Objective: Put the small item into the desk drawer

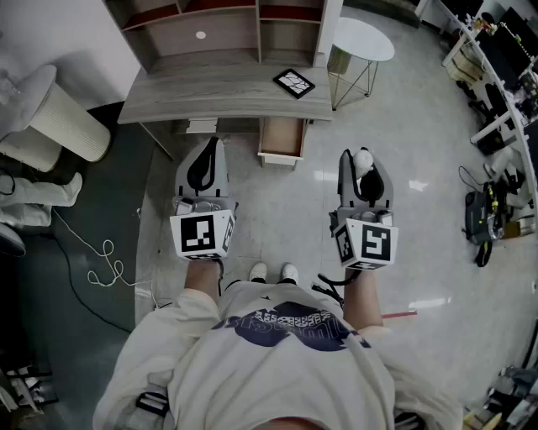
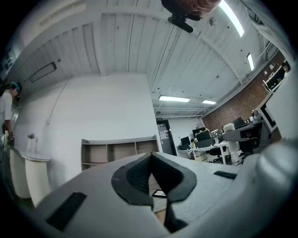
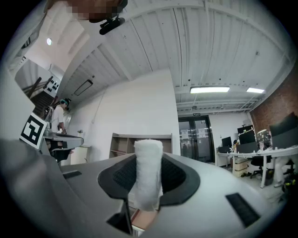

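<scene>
The small item (image 1: pixel 363 160) is a white fuzzy roll, and my right gripper (image 1: pixel 360 156) is shut on it. In the right gripper view the roll (image 3: pixel 148 176) stands upright between the dark pads (image 3: pixel 179 179) of the right gripper (image 3: pixel 148 160). My left gripper (image 1: pixel 213 147) is shut with nothing in it; its tips meet in the left gripper view (image 2: pixel 151 158). Ahead of both grippers, the desk drawer (image 1: pixel 280 157) stands pulled open under the grey desk (image 1: pixel 210 97). It lies between the two grippers, a little farther away. Both grippers are held level above the floor.
A black framed tablet (image 1: pixel 294 82) lies on the desk's right part. A shelf unit (image 1: pixel 227 25) rises behind the desk. A round white side table (image 1: pixel 366 40) stands to the right, a white ribbed bin (image 1: pixel 71 122) to the left. A cable (image 1: pixel 101 256) loops on the floor.
</scene>
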Demonstrator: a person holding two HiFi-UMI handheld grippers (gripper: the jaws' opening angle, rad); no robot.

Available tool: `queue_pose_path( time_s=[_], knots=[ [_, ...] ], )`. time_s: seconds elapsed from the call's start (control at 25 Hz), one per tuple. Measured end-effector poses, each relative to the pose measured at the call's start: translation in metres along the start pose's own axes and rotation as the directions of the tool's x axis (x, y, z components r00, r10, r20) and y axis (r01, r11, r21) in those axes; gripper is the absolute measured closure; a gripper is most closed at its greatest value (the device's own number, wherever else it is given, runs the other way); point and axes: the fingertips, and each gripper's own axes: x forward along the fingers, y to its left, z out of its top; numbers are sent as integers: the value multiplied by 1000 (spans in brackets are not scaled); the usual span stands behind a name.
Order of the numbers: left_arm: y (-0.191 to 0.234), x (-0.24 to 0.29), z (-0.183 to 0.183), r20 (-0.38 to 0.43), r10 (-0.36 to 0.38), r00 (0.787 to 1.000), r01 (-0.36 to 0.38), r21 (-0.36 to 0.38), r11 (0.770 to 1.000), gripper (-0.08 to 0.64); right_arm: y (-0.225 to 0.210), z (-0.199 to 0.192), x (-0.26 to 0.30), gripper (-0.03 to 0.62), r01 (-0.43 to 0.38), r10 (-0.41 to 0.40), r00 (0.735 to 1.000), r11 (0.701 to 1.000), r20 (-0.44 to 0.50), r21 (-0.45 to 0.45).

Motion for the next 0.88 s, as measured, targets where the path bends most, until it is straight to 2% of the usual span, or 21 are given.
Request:
queue_pose_path(
  time_s=[0.48, 0.68, 0.88],
  knots=[
    [-1, 1, -5, -11, 9, 1000, -9, 0, 1000, 552, -6, -5, 0, 474, -3, 3, 1000, 1000, -14, -3],
    [1, -2, -6, -20, 20, 1000, -20, 2, 1000, 552, -7, -1, -5, 471, -54, 53, 998, 994, 19, 90],
    [3, -5, -10, -35, 38, 999, -38, 7, 999, 552, -14, 1, -7, 469, -69, 66, 997, 992, 33, 102]
  ],
)
